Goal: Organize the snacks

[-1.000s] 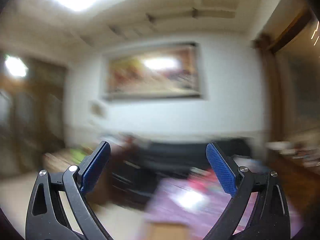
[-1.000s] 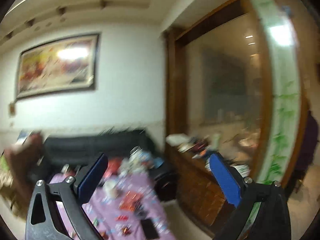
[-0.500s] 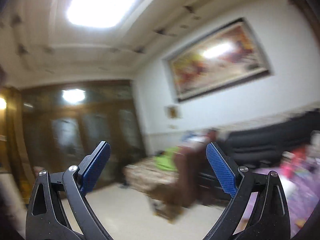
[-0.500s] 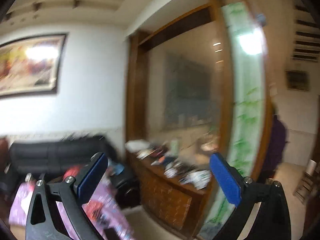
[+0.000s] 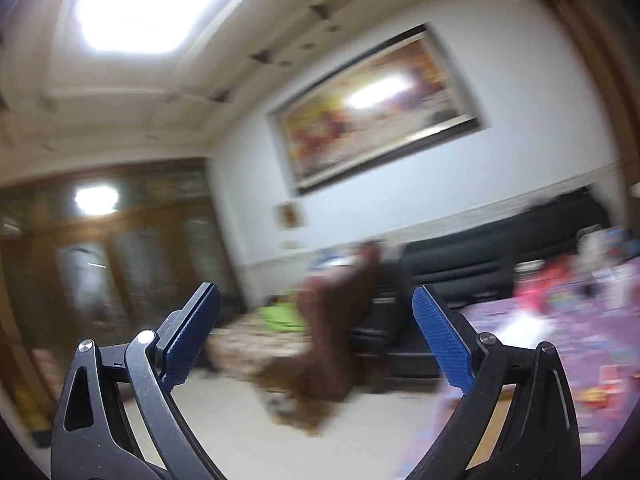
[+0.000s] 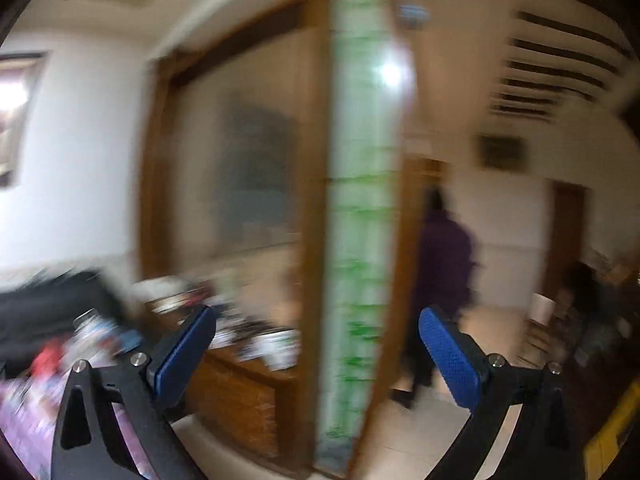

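Observation:
My left gripper [image 5: 316, 334] is open and empty, held up in the air and pointed across the room. A table with a purple cloth [image 5: 568, 344] carries blurred snack packets [image 5: 556, 280] at the right edge of the left wrist view. My right gripper [image 6: 318, 350] is open and empty, pointed at a wooden partition. The same purple cloth [image 6: 24, 412] and snacks [image 6: 52, 356] show blurred at the lower left of the right wrist view. Both grippers are well away from the snacks.
A black sofa [image 5: 492, 256] stands against the white wall. A brown chair [image 5: 336, 320] stands on the pale floor. A wooden sideboard [image 6: 240, 392] with clutter, a green patterned pillar [image 6: 360, 200] and a person in purple [image 6: 444, 264] show in the right wrist view.
Both views have swung away from the table: the left gripper turned left, the right gripper turned right. The purple table slid to the edges. Both grippers stayed open.

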Demonstrator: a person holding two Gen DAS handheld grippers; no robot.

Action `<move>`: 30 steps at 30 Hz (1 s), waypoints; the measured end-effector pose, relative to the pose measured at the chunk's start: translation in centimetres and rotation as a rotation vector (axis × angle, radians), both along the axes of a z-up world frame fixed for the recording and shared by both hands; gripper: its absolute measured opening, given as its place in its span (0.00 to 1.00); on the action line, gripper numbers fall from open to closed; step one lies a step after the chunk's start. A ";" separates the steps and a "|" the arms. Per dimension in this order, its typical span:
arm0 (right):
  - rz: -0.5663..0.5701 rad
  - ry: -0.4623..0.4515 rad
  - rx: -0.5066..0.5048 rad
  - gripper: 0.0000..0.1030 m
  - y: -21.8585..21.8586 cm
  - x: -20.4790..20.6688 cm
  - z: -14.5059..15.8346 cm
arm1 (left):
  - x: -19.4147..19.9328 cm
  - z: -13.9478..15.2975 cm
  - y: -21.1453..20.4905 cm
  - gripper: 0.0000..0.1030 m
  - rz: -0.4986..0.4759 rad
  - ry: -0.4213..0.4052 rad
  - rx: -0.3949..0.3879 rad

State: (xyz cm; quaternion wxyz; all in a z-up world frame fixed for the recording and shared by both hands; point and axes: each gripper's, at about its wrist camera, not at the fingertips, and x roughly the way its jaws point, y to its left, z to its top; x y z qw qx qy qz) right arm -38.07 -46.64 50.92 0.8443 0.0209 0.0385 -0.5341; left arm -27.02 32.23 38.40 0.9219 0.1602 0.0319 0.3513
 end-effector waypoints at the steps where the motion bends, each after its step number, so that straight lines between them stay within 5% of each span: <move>1: -0.064 -0.015 0.010 1.00 -1.2 -1.9 0.2 | -0.1 0.3 1.3 0.94 0.079 -0.006 0.035; 6: -0.316 -0.094 0.084 1.00 -7.1 -11.1 1.1 | -2.7 2.8 9.8 0.94 0.485 -0.081 0.122; 11: -0.417 -0.189 0.097 1.00 -8.3 -18.4 2.0 | -7.0 3.3 16.6 0.94 0.807 -0.170 0.176; 13: -0.417 -0.193 0.092 1.00 -8.6 -18.8 2.1 | -8.2 3.0 17.8 0.94 0.925 -0.185 0.252; 16: -0.352 -0.180 0.101 1.00 -7.9 -16.4 1.3 | -8.4 2.2 19.0 0.94 0.968 -0.187 0.262; 20: -0.178 -0.083 0.070 1.00 -4.9 -8.8 -0.6 | -8.2 -1.6 17.2 0.94 0.720 -0.141 0.116; 23: 0.017 -0.018 0.042 1.00 -1.1 -2.3 -3.7 | -6.4 -6.6 13.3 0.94 0.363 -0.077 -0.046; 30: 0.488 0.095 0.086 1.00 9.6 11.5 -16.3 | 0.2 -20.7 -1.4 0.94 -0.312 0.103 -0.373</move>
